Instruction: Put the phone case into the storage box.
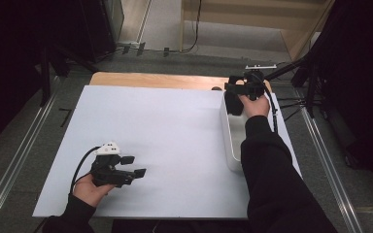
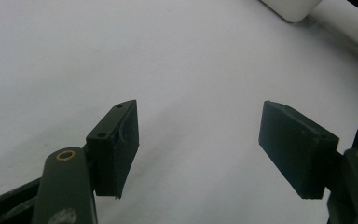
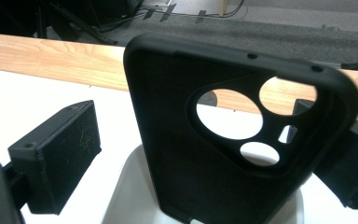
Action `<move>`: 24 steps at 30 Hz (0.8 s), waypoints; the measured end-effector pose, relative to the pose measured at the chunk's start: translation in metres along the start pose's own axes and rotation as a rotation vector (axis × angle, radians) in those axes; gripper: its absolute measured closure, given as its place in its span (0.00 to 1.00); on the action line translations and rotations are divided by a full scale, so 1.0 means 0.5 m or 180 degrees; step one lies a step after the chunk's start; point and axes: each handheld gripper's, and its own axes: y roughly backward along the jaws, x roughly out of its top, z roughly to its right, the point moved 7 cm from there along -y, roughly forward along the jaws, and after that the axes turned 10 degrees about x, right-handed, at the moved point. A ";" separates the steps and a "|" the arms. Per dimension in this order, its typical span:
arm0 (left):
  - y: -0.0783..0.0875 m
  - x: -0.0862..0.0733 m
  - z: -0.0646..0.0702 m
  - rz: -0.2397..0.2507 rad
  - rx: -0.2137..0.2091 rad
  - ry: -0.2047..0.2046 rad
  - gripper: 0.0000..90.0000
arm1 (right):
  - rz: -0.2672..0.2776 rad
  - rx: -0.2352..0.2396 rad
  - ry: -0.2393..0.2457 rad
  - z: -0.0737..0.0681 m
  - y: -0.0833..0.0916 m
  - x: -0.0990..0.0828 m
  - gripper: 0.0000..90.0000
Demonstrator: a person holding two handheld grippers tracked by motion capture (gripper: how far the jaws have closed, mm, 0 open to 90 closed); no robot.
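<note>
Two grippers at work around a white bin (image 1: 229,141), both with jaws standing apart. Right gripper (image 1: 238,92) poised at the far end of the bin, jaws wide on either side of a black phone case (image 3: 168,140). Case upright inside the bin's far end, camera cut-outs uppermost, bottom edge down in the bin. Clear daylight between the case and one pad (image 3: 56,154); the other pad partly hidden behind the case's edge, so possibly brushing it, hard to tell from this angle. No clamp on the case either way. Left gripper (image 1: 133,166) well away from the bin on the near left, low over the white sheet (image 1: 165,126), jaws parted with nothing between them. Likely troubles from here: case tipping flat into the bin, or out over its rim, if knocked by a pad on the way out or dragged by the hidden pad. Same risk from a hasty lift of the hand, with the sleeve lying along the bin and liable to shunt it toward the sheet's edge. Should a fresh grip be wanted instead, closing off-centre would skew a light, hollow case and squirt it loose. Best kept slow, straight back, clear of both edges.
</note>
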 end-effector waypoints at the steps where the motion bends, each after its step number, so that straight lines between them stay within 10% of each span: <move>1: 0.000 0.000 0.000 -0.0002 0.0003 0.0002 0.32 | 0.0000 -0.0008 -0.0010 0.000 0.003 0.002 0.02; 24: -0.003 0.002 0.001 -0.0019 -0.0021 -0.0011 0.32 | -0.0023 0.0018 0.0106 -0.038 0.068 0.067 0.02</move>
